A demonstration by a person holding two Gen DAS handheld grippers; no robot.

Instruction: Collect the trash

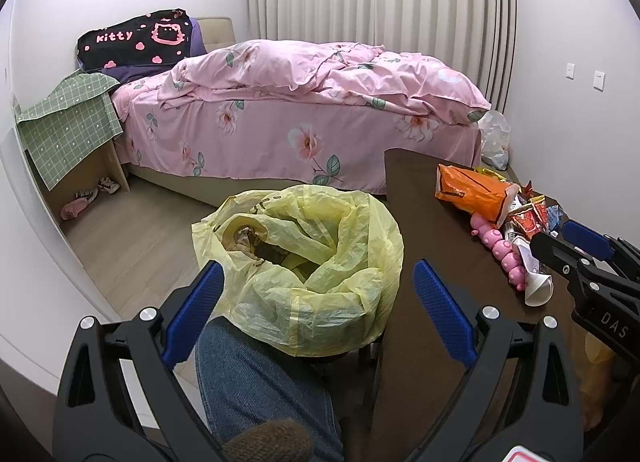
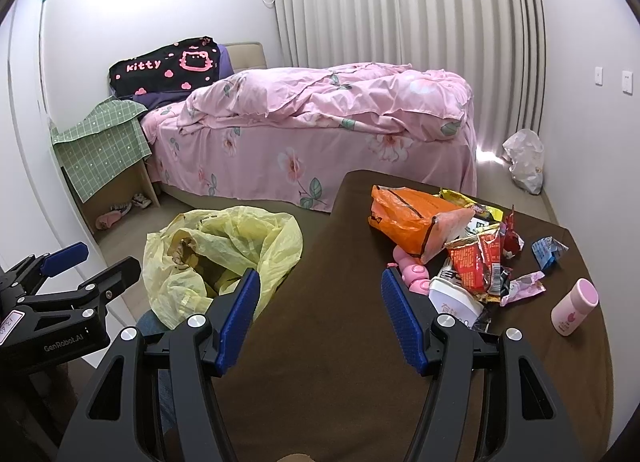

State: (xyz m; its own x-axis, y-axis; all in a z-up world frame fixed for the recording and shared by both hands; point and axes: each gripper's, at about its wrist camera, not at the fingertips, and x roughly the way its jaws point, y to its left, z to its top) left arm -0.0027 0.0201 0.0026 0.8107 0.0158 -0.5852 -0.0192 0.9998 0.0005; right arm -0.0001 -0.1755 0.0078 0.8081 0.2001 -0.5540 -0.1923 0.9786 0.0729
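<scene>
A yellow plastic trash bag (image 1: 304,262) stands open beside the dark brown table (image 1: 412,221), with some rubbish inside; it also shows in the right wrist view (image 2: 224,246). My left gripper (image 1: 316,286) is open and empty just above the bag. My right gripper (image 2: 318,294) is open and empty over the table (image 2: 328,342), left of a trash pile: an orange bag (image 2: 408,221), a red wrapper (image 2: 476,266), a white cup (image 2: 456,298), a blue wrapper (image 2: 549,250) and a pink wrapper (image 2: 522,288).
A pink toy (image 2: 412,274) and a pink bottle (image 2: 574,308) lie on the table. A pink bed (image 2: 312,129) fills the back. A green-clothed side table (image 2: 102,153) stands at left. A white bag (image 2: 526,159) lies by the curtain. A jeans-clad leg (image 1: 256,382) is under my left gripper.
</scene>
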